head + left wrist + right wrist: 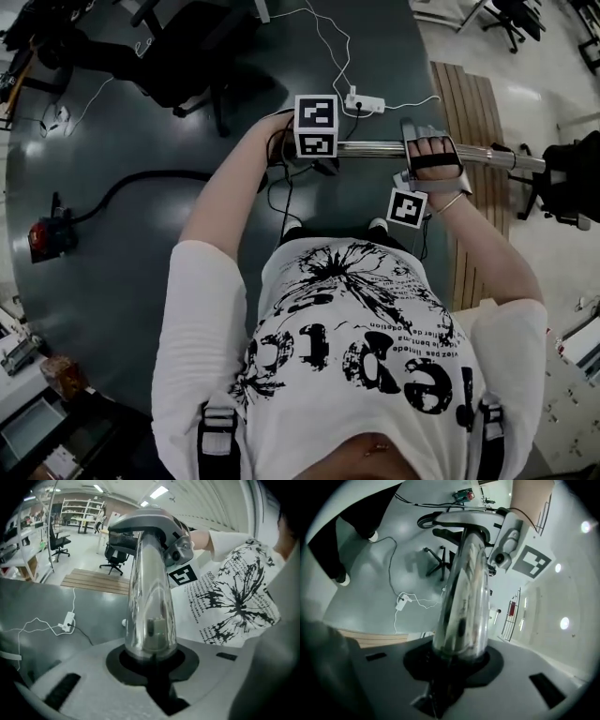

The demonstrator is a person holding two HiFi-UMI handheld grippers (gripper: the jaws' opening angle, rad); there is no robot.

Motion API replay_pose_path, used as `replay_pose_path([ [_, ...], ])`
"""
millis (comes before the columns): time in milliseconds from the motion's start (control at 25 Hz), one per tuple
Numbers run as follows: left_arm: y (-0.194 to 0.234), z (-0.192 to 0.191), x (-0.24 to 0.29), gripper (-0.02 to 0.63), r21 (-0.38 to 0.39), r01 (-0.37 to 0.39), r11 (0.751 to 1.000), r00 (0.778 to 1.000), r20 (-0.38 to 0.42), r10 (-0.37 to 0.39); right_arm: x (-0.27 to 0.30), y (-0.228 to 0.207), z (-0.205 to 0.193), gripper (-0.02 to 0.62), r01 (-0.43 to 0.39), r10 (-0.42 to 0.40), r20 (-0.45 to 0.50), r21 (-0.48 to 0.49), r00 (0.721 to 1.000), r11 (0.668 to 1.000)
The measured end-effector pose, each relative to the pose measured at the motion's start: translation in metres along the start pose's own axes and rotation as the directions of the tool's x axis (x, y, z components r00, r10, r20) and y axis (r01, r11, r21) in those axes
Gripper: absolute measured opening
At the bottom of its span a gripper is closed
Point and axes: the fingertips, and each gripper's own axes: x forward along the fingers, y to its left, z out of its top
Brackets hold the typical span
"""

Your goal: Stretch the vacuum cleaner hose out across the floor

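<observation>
A dark floor mat [112, 300] covers the workshop floor beneath me. My left gripper [326, 150] and my right gripper [417, 152] are both clamped tight on the chrome vacuum tube [375, 148], which I hold level between them. The black hose [141, 178] curves across the mat far out to the left gripper's side. It runs to the red vacuum cleaner [49, 236], well apart from both tools. A white power strip [366, 103] lies beyond the tube.

A white power strip [366, 103] lies on the dark mat [112, 281]. A black chair [183, 66] stands beyond it; perhaps wooden decking [473, 122] borders the mat.
</observation>
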Motion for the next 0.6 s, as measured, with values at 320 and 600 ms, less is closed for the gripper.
replay_pose_path([
  [320,-0.018,0.106,0.065,0.060,-0.118,0.166,0.979,0.986,-0.013,-0.169,-0.023,0.085,-0.085,0.061,-0.267,0.235,0.187,0.170,0.954,0.948],
  [600,0.000,0.148,0.122,0.110,-0.162,0.118,0.980,0.992,0.071,-0.108,-0.034,0.161,-0.118,0.057,-0.510,0.498,0.195,0.012,0.845,0.860],
])
